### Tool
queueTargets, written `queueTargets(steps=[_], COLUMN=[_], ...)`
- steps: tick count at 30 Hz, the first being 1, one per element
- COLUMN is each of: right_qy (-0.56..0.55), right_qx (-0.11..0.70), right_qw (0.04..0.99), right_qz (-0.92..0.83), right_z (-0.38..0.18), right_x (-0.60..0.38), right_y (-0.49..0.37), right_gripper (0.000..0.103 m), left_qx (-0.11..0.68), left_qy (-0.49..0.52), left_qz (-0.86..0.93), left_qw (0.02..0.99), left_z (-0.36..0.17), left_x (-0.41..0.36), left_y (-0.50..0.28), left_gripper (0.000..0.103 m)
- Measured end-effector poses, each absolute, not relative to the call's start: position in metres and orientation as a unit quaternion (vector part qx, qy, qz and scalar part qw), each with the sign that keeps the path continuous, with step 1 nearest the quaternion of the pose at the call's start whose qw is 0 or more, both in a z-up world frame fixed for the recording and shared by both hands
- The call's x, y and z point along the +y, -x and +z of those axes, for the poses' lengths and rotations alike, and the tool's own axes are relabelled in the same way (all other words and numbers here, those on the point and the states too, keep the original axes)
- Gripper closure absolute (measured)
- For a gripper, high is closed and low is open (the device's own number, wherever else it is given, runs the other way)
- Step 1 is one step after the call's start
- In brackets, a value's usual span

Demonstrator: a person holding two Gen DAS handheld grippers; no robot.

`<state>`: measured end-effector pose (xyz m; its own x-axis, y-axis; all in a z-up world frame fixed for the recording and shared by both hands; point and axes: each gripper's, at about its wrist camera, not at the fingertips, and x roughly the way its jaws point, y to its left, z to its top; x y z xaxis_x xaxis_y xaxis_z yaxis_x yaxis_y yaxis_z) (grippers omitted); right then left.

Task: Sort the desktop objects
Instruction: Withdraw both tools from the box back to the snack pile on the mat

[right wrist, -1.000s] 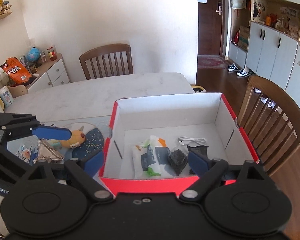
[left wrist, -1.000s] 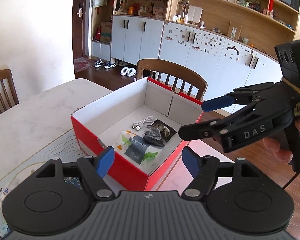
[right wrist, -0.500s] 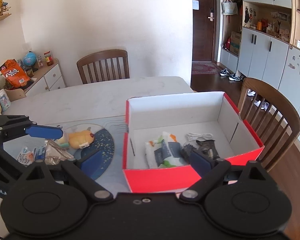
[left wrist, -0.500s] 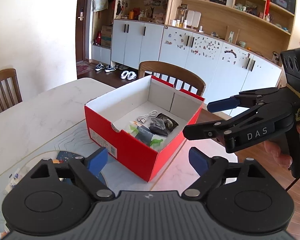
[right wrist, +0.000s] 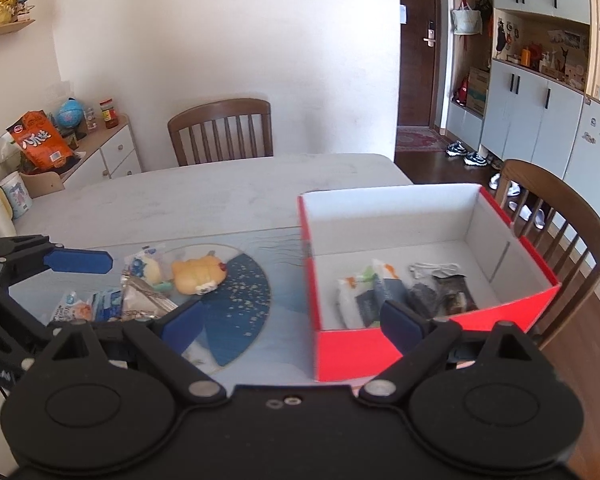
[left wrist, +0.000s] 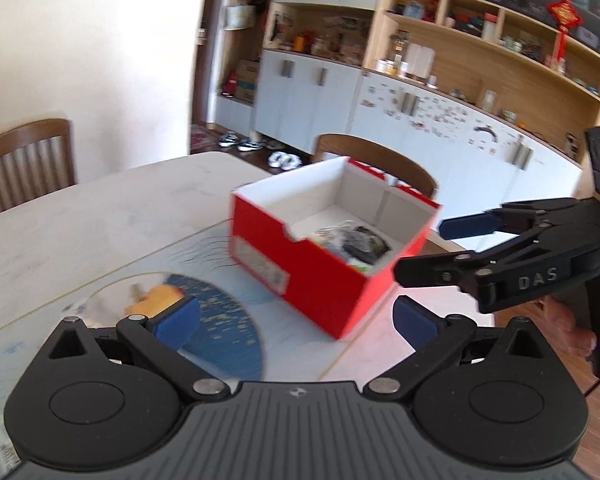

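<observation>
A red box with a white inside (right wrist: pixel 432 216) (left wrist: pixel 296 256) stands on the table's right part and holds several packets and a white cable (right wrist: pixel 434 269). Left of it, on a blue round mat (right wrist: pixel 244 300), lie a yellow plush toy (right wrist: pixel 198 276) (left wrist: pixel 160 298) and several snack packets (right wrist: pixel 140 296). My left gripper (left wrist: pixel 296 318) is open and empty, above the mat, left of the box. My right gripper (right wrist: pixel 296 320) is open and empty, in front of the box; it also shows in the left wrist view (left wrist: pixel 436 246).
Wooden chairs stand at the table's far side (right wrist: pixel 220 128) and behind the box (right wrist: pixel 560 216). A low white cabinet (right wrist: pixel 100 156) with a globe and an orange bag stands at the left. The table (right wrist: pixel 220 196) ends just right of the box.
Both grippers have drawn back from the box and swung left. The mat, toy and packets have come into fuller view. Both stay open and empty.
</observation>
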<state>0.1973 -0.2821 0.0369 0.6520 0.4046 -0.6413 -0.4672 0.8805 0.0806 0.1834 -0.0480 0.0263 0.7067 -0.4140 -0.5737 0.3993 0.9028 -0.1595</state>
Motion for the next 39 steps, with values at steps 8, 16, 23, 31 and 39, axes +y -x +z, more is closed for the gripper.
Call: queueTargets(steps=[8,16,23,31,39], right_qy=[0.050,0.070,0.071,0.072,0.080], right_qx=[0.335,0.329,0.335,0.348,0.363], right_qw=[0.905,0.897,0.892,0.885,0.878], right_qz=[0.258,0.287,0.297,0.302,0.303], right_z=[0.031,0.025,0.017,0.003,-0.011], right_x=[-0.241,-0.194,-0.172,-0.149,-0.126], right_y=[-0.190,-0.183,-0.182,-0.184,-0.189], right_gripper=[0.008,0.008,0.008,0.008,0.008], left_qx=[0.297,0.301,0.305,0.305,0.318], left_qy=[0.027,0.041,0.049,0.001,-0.016], left_qz=[-0.135,-0.078,-0.064,-0.086,-0.113], left_qw=[0.945,0.950,0.949,0.948,0.941], left_z=[0.023,0.010,-0.003,-0.023,-0.049], left_x=[0.000,0.045,0.068,0.086,0.107], left_y=[-0.174,-0.168,-0.163,-0.156,-0.160], left_gripper=[0.000,0.000,0.000,0.000,0.000])
